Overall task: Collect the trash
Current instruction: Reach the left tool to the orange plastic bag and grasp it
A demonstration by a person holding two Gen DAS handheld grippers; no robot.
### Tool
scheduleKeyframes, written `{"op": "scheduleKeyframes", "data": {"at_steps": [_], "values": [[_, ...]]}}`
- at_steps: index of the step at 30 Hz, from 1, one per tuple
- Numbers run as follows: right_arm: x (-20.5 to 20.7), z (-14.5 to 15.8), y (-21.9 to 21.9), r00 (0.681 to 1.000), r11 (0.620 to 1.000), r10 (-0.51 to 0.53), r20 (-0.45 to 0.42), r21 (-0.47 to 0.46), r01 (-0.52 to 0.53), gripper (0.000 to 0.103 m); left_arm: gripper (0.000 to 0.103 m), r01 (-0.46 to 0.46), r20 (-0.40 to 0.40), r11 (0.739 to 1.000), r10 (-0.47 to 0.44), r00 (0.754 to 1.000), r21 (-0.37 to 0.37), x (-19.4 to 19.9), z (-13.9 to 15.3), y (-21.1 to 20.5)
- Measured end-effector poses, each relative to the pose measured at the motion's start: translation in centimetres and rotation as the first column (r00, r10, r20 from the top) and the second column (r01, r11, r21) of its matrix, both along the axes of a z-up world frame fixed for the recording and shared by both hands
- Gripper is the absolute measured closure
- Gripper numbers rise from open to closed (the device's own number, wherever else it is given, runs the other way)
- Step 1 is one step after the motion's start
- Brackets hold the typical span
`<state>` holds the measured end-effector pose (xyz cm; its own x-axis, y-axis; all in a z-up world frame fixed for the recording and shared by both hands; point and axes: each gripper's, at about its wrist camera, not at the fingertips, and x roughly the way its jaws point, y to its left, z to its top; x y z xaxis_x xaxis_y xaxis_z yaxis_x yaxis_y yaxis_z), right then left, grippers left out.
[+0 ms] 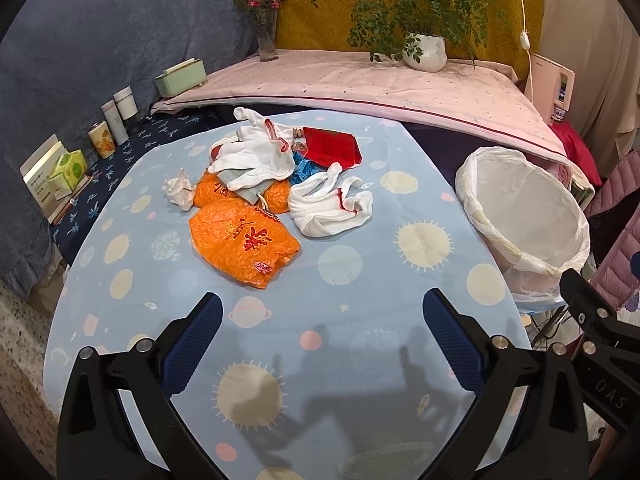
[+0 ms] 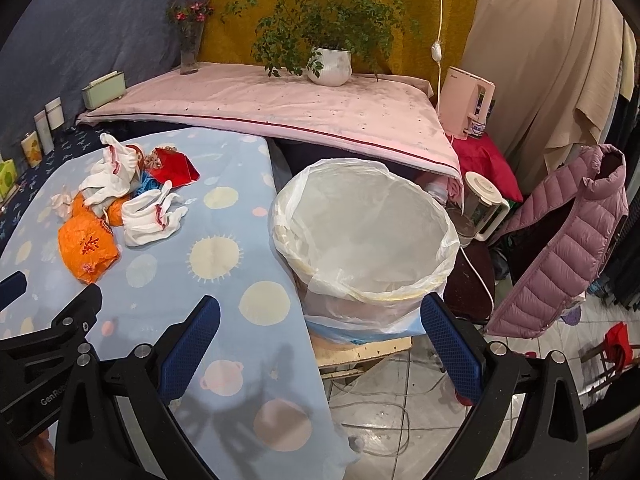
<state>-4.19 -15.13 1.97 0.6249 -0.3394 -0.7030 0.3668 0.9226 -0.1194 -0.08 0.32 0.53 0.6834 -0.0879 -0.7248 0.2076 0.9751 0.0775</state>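
Two grippers hang over the near edge of the desk [image 1: 360, 360], each with jaws spread wide and holding nothing. The trash lies in a heap well ahead of the left gripper [image 1: 322, 342]: an orange bag [image 1: 242, 246] nearest, white gloves [image 1: 328, 206], a crumpled tissue [image 1: 178, 190] and a red packet [image 1: 332, 148] behind. The lined bin [image 2: 360, 240] stands just beside the desk's right edge, straight ahead of the right gripper [image 2: 320, 342].

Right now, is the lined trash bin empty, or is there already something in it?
Empty as far as visible: the trash bin shows only bare white liner inside, and the trash pile sits on the table.
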Motion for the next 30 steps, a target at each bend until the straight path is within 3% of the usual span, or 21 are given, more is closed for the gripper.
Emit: {"op": "scheduleKeyframes", "data": {"at_steps": [13, 22, 30], "values": [[2.2, -0.3, 1.3, 1.0, 1.0, 0.004, 0.029, 0.01, -0.004, 0.007, 0.007, -0.075, -0.061, 0.995, 0.071, 0.996, -0.059, 4.1, -1.6, 4.8], [6.1, -1.1, 3.7, 0.997, 0.997, 0.063, 0.036, 0.038, -0.064, 0.007, 0.007, -0.149, -0.115, 0.983, 0.137, 0.984, -0.107, 8.1, -3.4, 9.2], [11.1, -3.2, 5.6, 0.993, 0.986, 0.12, 0.01, 0.115, -0.121, 0.007, 0.007, -0.167, -0.207, 0.973, 0.133, 0.969, -0.157, 12.3, -5.9, 10.9]]}}
